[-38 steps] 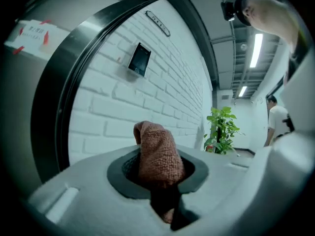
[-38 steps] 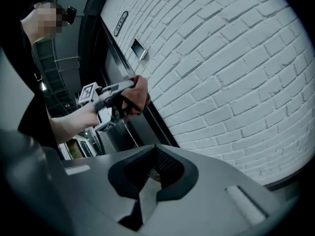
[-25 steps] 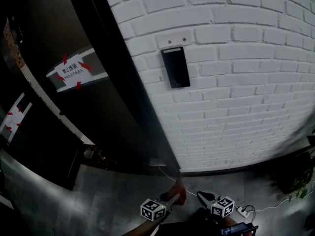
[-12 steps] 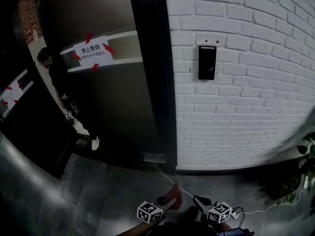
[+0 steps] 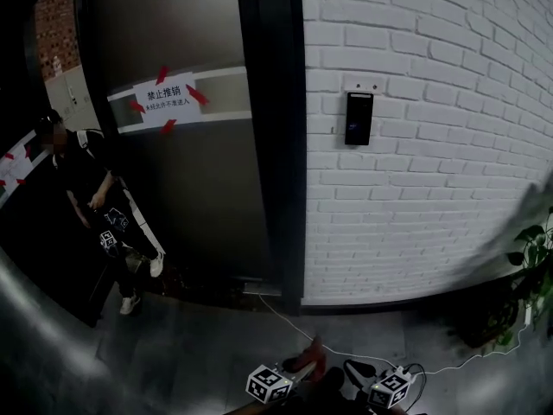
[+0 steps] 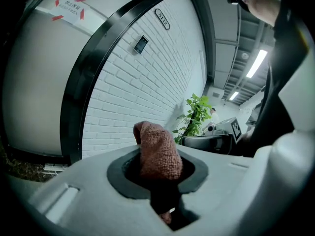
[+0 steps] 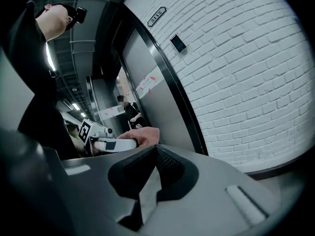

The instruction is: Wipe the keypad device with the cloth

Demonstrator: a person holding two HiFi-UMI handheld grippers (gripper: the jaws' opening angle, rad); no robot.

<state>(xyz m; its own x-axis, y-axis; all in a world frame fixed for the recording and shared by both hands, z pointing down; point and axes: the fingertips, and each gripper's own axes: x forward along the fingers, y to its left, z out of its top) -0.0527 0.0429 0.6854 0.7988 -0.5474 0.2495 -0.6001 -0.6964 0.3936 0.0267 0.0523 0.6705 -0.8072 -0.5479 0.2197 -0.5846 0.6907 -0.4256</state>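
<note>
The keypad device (image 5: pixel 358 118) is a small black panel high on the white brick wall (image 5: pixel 432 197), far ahead of both grippers. It also shows small in the left gripper view as the keypad device (image 6: pixel 141 44) and in the right gripper view as the keypad device (image 7: pixel 178 43). My left gripper (image 5: pixel 309 363) is low at the bottom edge, shut on a reddish-brown cloth (image 6: pixel 156 151) that sticks up out of its jaws. Beside it, my right gripper (image 5: pixel 359 373) is shut and holds nothing.
A dark glass door (image 5: pixel 190 188) with a taped paper sign (image 5: pixel 164 98) stands left of the wall, and a person's figure (image 5: pixel 86 180) shows at its left. A white cable (image 5: pixel 294 327) runs across the grey floor. A potted plant (image 5: pixel 536 258) stands at the right.
The head view has levelled and pulled back: the keypad device now looks smaller and sits further right. A person's figure has come into view at the door. Both grippers stay low.
</note>
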